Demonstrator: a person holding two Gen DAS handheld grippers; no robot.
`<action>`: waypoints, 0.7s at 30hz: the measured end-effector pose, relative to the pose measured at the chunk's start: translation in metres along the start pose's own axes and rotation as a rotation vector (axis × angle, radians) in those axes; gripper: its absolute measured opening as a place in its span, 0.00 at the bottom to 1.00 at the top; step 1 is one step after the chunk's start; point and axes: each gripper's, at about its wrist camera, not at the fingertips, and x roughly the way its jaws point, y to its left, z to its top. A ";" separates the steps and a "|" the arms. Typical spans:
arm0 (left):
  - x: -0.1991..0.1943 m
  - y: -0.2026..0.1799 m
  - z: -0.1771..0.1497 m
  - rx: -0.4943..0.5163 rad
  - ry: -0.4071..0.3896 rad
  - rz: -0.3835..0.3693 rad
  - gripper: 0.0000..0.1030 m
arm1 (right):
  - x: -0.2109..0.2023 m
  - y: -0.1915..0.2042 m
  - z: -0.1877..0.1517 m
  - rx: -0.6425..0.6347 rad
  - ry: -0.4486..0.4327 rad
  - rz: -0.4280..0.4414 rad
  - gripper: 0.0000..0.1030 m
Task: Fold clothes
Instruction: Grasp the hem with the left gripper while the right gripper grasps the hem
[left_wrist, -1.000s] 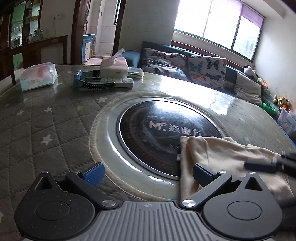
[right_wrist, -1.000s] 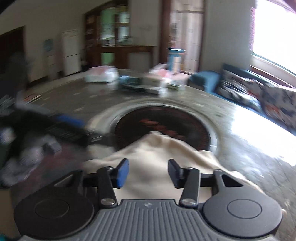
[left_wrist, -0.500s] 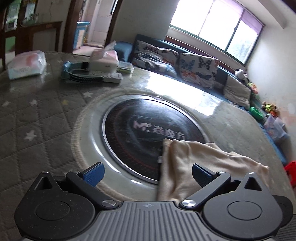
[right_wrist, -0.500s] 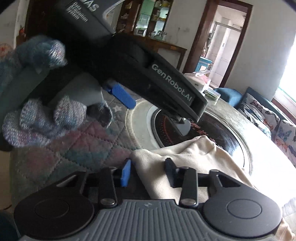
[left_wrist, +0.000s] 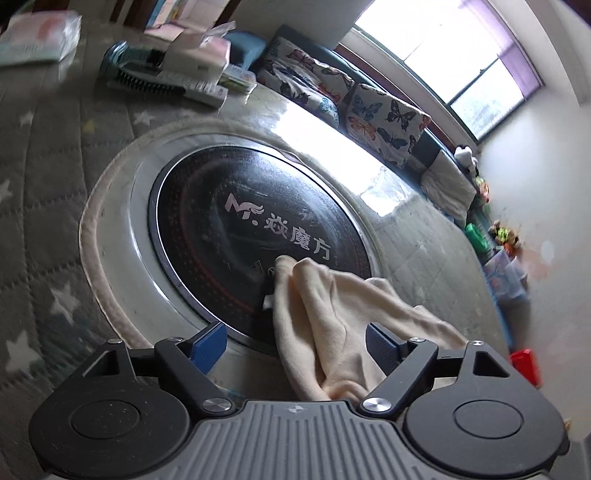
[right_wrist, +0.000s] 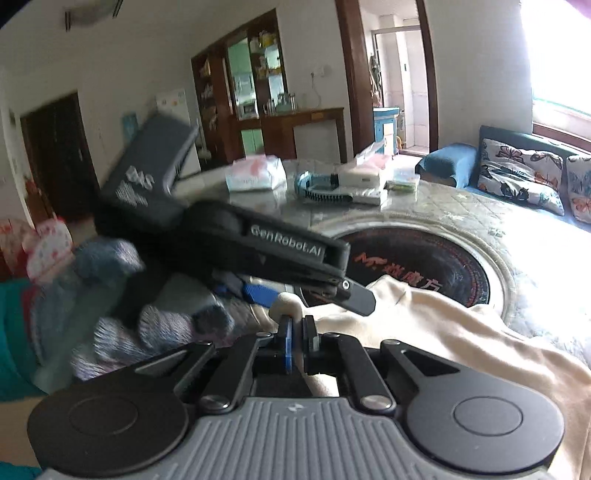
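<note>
Pinching one cream garment: right tool clenched on edge; left tool released, straddling fabric.

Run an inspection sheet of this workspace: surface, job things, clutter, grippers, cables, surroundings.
Surface: quilted star-pattern table cover around a round black glass cooktop.
Job's things: one cream garment, rumpled, lying partly over the cooktop's near edge.
Clutter: tissue pack, teal brush, white boxes at the far side.
Grippers: left gripper open, fingers either side of the garment; right gripper shut on the garment's edge.
Cables: nothing seen.
Surroundings: sofa with butterfly cushions, bright window, wooden cabinet.
</note>
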 end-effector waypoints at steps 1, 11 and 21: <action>0.000 0.002 0.000 -0.031 0.006 -0.017 0.79 | -0.004 0.000 0.001 0.007 -0.008 0.008 0.04; 0.015 0.030 -0.019 -0.287 0.083 -0.174 0.16 | -0.034 0.007 -0.008 -0.015 -0.006 0.061 0.04; 0.012 0.023 -0.018 -0.204 0.058 -0.136 0.15 | -0.069 -0.041 -0.026 0.152 -0.036 -0.117 0.19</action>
